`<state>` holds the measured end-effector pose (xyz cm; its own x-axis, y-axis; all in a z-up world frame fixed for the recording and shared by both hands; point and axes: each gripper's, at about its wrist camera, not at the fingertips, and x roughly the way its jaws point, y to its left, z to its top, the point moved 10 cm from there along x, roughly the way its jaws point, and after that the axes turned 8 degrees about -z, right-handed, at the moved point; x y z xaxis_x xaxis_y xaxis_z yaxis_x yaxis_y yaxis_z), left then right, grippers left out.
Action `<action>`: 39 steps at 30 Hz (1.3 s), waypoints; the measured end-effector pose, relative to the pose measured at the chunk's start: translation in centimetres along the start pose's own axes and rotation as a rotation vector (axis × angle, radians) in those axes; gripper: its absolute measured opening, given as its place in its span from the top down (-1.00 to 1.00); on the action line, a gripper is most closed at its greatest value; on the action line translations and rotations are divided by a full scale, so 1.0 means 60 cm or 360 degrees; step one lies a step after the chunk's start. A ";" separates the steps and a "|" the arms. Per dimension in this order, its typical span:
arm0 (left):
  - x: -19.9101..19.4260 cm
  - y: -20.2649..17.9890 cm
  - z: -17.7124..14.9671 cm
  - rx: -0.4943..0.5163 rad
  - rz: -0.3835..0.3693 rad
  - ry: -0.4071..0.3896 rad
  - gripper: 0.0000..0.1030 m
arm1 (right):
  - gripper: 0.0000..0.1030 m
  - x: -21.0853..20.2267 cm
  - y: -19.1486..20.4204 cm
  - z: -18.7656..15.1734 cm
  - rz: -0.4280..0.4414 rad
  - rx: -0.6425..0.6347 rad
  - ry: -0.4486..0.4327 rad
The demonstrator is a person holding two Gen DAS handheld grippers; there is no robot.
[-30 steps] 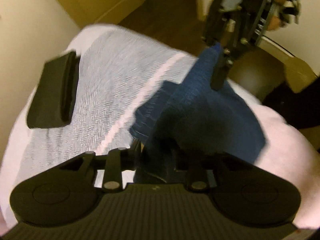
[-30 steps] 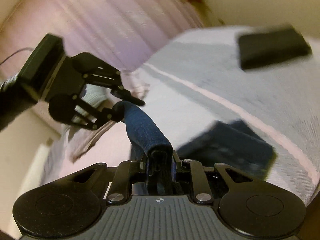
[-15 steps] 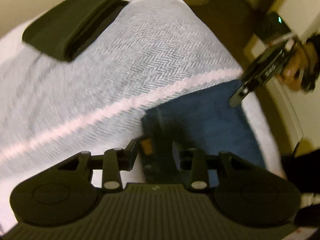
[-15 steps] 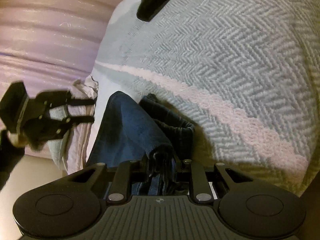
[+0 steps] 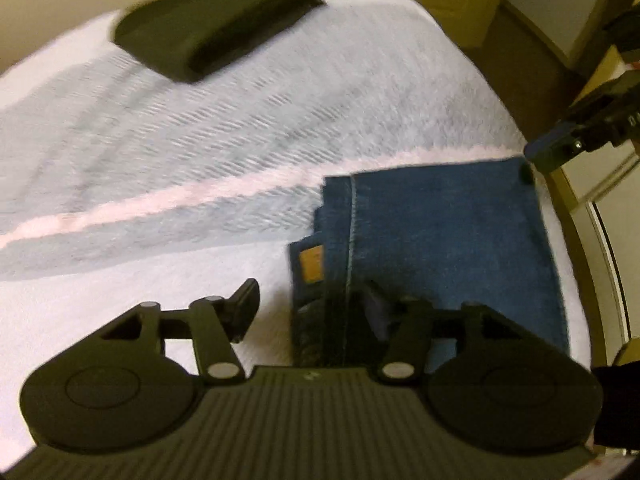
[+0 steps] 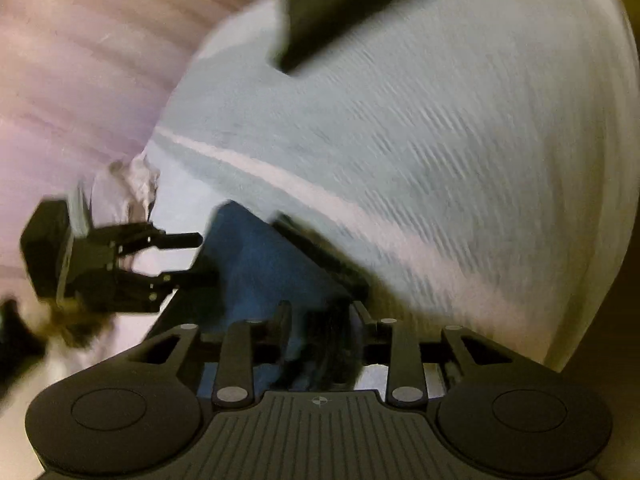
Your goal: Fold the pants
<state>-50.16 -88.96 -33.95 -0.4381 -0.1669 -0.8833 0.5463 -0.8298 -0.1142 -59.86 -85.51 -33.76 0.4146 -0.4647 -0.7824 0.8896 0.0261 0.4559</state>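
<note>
Folded blue jeans (image 5: 448, 232) lie flat on the bed near its right edge, with the tan waist patch (image 5: 312, 266) facing my left gripper. My left gripper (image 5: 312, 308) is open, and the jeans' near left edge sits loosely between its fingers. In the right wrist view it (image 6: 200, 258) hovers at the far side of the jeans (image 6: 264, 264), jaws apart. My right gripper (image 6: 322, 316) is partly open with a dark denim edge lying between its fingers. From the left wrist view it (image 5: 536, 152) sits at the jeans' far right corner.
A folded black garment (image 5: 216, 32) lies at the far end of the grey herringbone blanket (image 5: 200, 128), which has a pink stripe (image 5: 160, 204). Dark floor and tan furniture (image 5: 520, 40) lie beyond the bed's right edge. A pink curtain (image 6: 80, 80) hangs to the left.
The lifted jeans were folded over and laid flat on the bed. My left gripper opened and let go. My right gripper's fingers spread a little at the corner.
</note>
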 end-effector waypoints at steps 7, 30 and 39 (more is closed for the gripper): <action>-0.136 0.007 -0.106 -0.0397 0.0150 -0.0175 0.04 | 0.41 0.071 0.069 0.003 0.0004 -0.0369 0.0106; -0.081 -0.133 -0.366 -0.2067 0.0249 -0.0630 -0.66 | -0.48 0.213 0.024 0.008 0.0379 -0.0869 0.0934; -0.017 -0.135 -0.371 -0.2105 0.0006 -0.0784 -0.53 | -0.43 0.236 0.044 -0.037 0.0524 -0.0887 0.1084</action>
<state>-38.21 -70.21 -42.24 -0.4858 -0.5627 -0.6688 0.6845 0.2309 -0.6914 -51.21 -90.07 -44.59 0.5277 0.2551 -0.8102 0.5978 0.5661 0.5676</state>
